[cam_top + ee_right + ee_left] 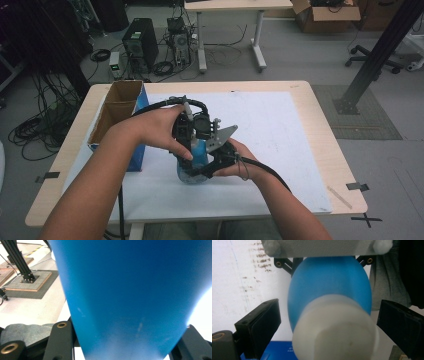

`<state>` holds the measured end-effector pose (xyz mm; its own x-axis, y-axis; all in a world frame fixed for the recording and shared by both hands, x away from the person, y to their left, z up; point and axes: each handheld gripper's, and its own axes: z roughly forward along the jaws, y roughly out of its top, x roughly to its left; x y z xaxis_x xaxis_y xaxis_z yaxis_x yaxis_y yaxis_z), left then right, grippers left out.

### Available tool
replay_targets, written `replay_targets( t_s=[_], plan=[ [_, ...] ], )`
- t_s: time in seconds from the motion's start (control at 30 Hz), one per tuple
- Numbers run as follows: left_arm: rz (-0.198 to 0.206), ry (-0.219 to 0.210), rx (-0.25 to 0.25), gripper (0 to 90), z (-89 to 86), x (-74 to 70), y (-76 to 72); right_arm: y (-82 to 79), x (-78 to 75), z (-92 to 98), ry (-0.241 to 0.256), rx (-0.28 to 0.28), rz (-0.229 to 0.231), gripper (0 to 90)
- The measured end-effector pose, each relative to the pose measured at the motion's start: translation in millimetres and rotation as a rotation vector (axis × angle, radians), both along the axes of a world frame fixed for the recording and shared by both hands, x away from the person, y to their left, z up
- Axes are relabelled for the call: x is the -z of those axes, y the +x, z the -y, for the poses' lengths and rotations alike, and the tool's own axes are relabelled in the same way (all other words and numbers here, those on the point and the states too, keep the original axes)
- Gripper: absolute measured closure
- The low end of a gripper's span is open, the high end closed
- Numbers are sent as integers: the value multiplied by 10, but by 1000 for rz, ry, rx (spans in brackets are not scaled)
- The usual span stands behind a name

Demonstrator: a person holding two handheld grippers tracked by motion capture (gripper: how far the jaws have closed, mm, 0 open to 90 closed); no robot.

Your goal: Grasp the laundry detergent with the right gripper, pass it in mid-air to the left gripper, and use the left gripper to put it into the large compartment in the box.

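Between open left jaws, blue bottle, white cap toward camera

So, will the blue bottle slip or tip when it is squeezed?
The blue bottle looks smooth and rounded, so it may slip between the fingers. Its white cap is wide, so a grip there seems safer. It looks tall, so it could tip if pushed high.

Bench: light wood top, white sheet covering most of it. Open cardboard box with blue side at the left edge, two compartments. Black tape pieces at the right and left edges. Floor behind: black PC tower, tangled cables, second desk, cardboard box, office chair base.
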<state>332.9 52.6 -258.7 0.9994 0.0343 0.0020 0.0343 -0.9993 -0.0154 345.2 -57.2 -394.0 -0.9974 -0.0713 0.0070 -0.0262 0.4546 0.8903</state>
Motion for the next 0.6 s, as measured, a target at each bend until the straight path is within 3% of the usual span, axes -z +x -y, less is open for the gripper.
replay_targets(
  t_s=[0.6],
  plan=[
    [14,18,-3,59,10,30,-15,-8,-14,-22,8,13,-2,449]
  ],
)
